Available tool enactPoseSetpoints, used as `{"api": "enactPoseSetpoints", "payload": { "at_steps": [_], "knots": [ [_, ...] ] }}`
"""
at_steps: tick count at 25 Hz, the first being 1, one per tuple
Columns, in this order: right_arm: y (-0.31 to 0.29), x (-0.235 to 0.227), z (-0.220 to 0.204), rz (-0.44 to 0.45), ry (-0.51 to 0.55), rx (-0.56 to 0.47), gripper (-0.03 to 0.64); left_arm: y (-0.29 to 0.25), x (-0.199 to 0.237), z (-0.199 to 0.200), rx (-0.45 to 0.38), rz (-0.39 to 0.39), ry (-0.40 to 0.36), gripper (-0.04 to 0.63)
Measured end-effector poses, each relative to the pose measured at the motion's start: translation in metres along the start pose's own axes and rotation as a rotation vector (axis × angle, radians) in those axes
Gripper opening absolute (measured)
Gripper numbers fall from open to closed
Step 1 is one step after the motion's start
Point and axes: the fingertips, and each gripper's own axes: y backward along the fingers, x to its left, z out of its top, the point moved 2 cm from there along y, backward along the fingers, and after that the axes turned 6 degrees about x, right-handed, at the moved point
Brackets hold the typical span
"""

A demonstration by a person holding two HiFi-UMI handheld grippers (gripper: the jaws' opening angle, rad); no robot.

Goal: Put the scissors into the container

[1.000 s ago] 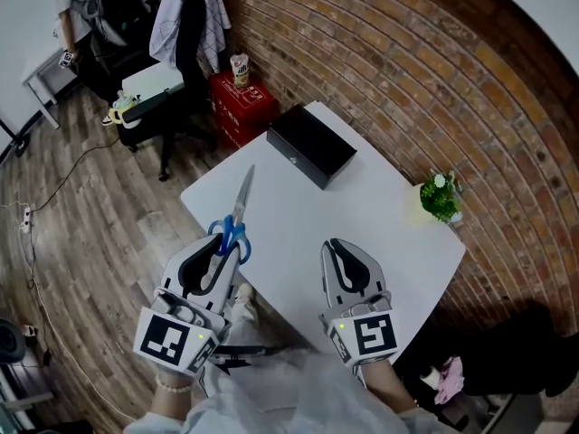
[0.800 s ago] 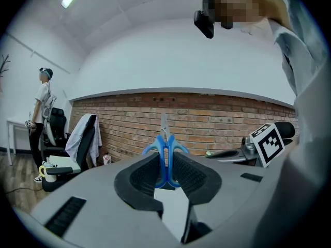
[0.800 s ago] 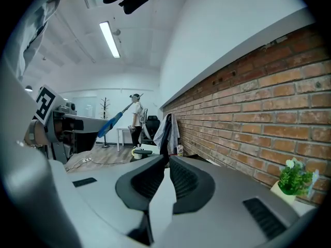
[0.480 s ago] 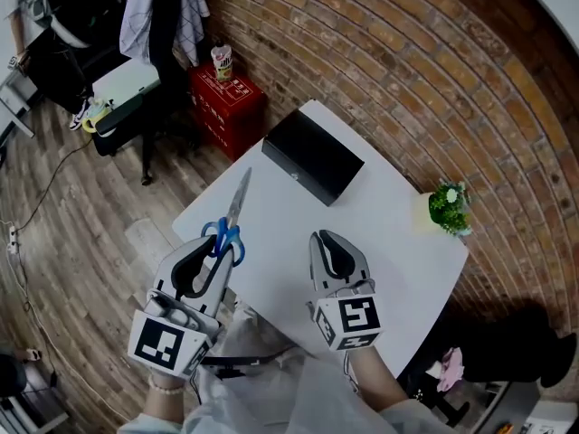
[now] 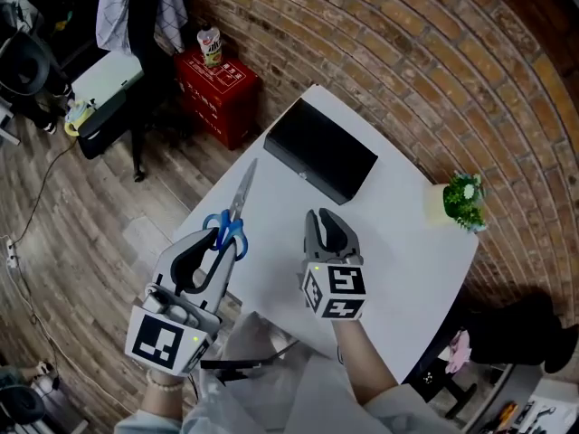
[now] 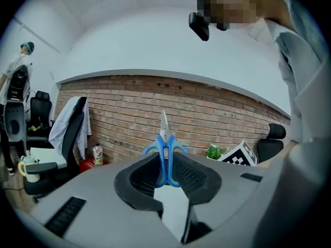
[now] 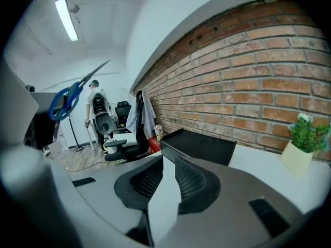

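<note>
Head view: my left tongs (image 5: 215, 246) are clamped on the scissors (image 5: 235, 212). The ribbed black pads grip the two blue plastic loop handles. The slim, tapered metal blades are closed together and project beyond the tips. The scissors are off the table (image 5: 398, 242), above its near left edge and well apart from the container (image 5: 321, 163).

Left gripper view: the left tongs (image 6: 165, 161) hold the scissors (image 6: 164, 146) upright between the mesh-textured pads, one handle loop bulging out on each side.

Right gripper view: my right tongs (image 7: 167, 160) stand a narrow slot apart. Only the white table top shows through the gap, and nothing is gripped. The scissors (image 7: 72, 94) appear at upper left. The container (image 7: 201, 146) is ahead of the tips.

Container: a matte black rectangular box with low straight walls and sharp corners, set on the far part of the table next to the brick wall. Its inside reads uniformly dark, and I cannot make out any contents.

Table: a smooth white top with square corners. At its right corner stands a small leafy green plant (image 5: 463, 202) in a pale pot.

Each pair of tongs has a grey moulded body and a marker cube at the rear.
</note>
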Motion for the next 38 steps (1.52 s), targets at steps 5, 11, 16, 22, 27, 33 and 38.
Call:
{"api": "enactPoseSetpoints", "payload": {
  "at_steps": [5, 11, 16, 22, 27, 33, 38],
  "knots": [
    [-0.037, -0.009, -0.007, -0.047, -0.093, 0.033, 0.06, -0.018, 0.02, -0.005, 0.016, -0.008, 0.014, 0.097],
    [-0.071, -0.019, -0.017, -0.053, -0.164, 0.06, 0.12, -0.033, 0.032, -0.017, 0.047, -0.007, 0.015, 0.097],
    [-0.098, -0.02, -0.026, -0.063, -0.189, 0.084, 0.124, -0.041, 0.04, -0.029, 0.079, -0.011, 0.0, 0.097],
    [-0.121, -0.026, -0.034, -0.099, -0.267, 0.102, 0.124, -0.044, 0.043, -0.04, 0.097, -0.018, 0.016, 0.097],
    [-0.15, -0.032, -0.037, -0.116, -0.356, 0.131, 0.124, -0.059, 0.057, -0.04, 0.117, -0.022, 0.022, 0.097],
    [-0.163, -0.037, -0.04, -0.166, -0.463, 0.135, 0.124, -0.069, 0.072, -0.042, 0.126, -0.024, 0.032, 0.097],
    [-0.165, -0.041, -0.04, -0.197, -0.489, 0.136, 0.087, -0.073, 0.077, -0.042, 0.124, -0.023, 0.033, 0.097]
  ]
}}
